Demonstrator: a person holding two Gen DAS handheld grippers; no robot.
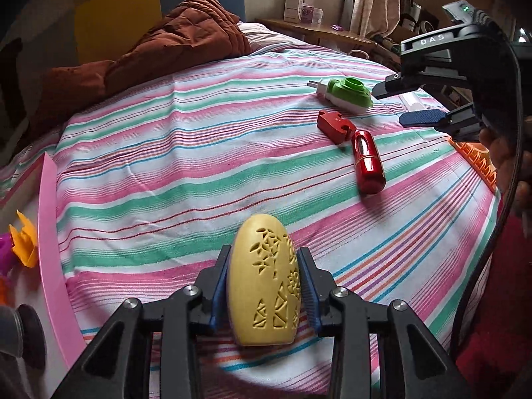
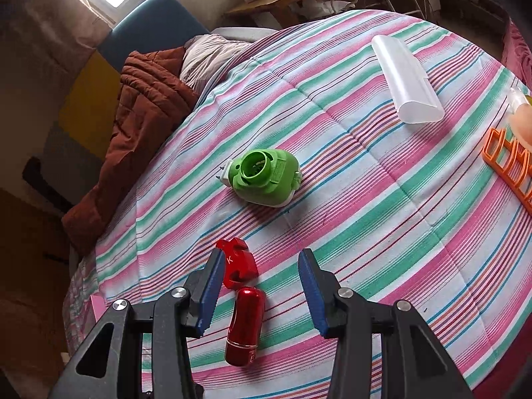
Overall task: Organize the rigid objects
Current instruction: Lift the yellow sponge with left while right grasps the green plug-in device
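My left gripper (image 1: 265, 251) is shut on a yellow oval piece with carved patterns (image 1: 262, 286), its blue pads pressing both sides, just above the striped bedspread (image 1: 166, 166). Farther right lie a red capsule (image 1: 367, 163), a red notched block (image 1: 334, 126) and a green and white plug-in device (image 1: 345, 94). My right gripper (image 1: 390, 106) hovers open above the bed with nothing between its fingers. In the right wrist view the right gripper (image 2: 261, 254) looks down on the red capsule (image 2: 244, 326) and red block (image 2: 237, 262), with the green device (image 2: 266, 176) beyond.
A pink tray (image 1: 53, 249) with an orange toy (image 1: 23, 244) sits at the bed's left edge. A translucent white case (image 2: 407, 79) and an orange rack (image 2: 508, 163) lie at the right. A brown quilt (image 1: 159, 50) is heaped at the head end, near a wooden side table (image 1: 312, 28).
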